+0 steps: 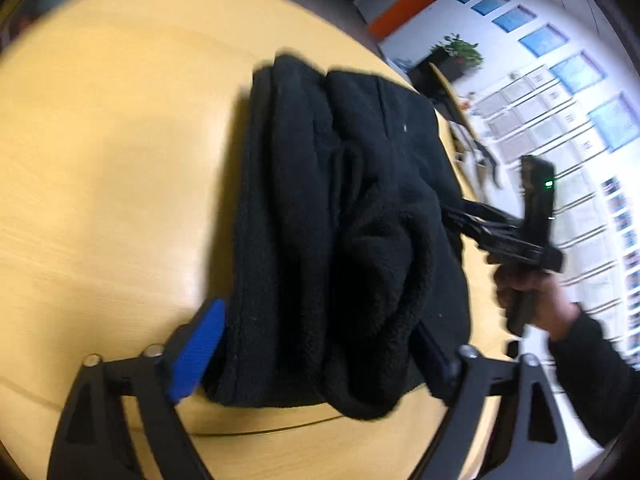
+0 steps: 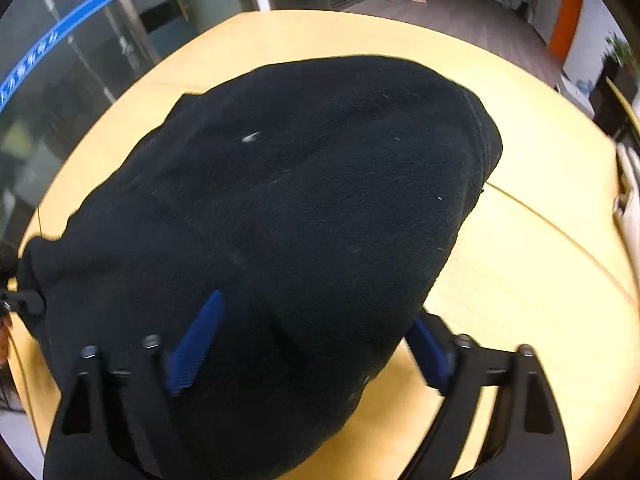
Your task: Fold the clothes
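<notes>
Blue-padded fingers (image 1: 196, 354) of the left gripper (image 1: 320, 350) sat widest in the foreground, one on each side of the near end of the black fleece garment (image 1: 340, 232). Its jaws stood well apart with the bundle's end between them — whether the pads actually pressed the cloth could not be told, since the far pad was mostly hidden under the fleece.

As a judgement, the folding looked far along. The garment was already gathered into a thick, narrow bundle of several layers, with rolled edges showing along its top. No sleeve or hem trailed loose on the wood. What seemed left was a last tuck or squaring-up and setting the bundle down flat; blur in both views suggested the bundle was being moved.

Relative to the garment, the right gripper (image 1: 452, 216) came in from its right side, at the edge nearest the counter's rim, its tips buried in the fabric. In its own view the right gripper's fingers (image 2: 196, 342) also stood wide, the left pad lying on the cloth and the other just beside the bundle's edge — the fleece bulged up between them and filled most of the frame.

Beneath the garment lay the pale wooden counter (image 1: 100, 160), bare on the garment's left side.
</notes>
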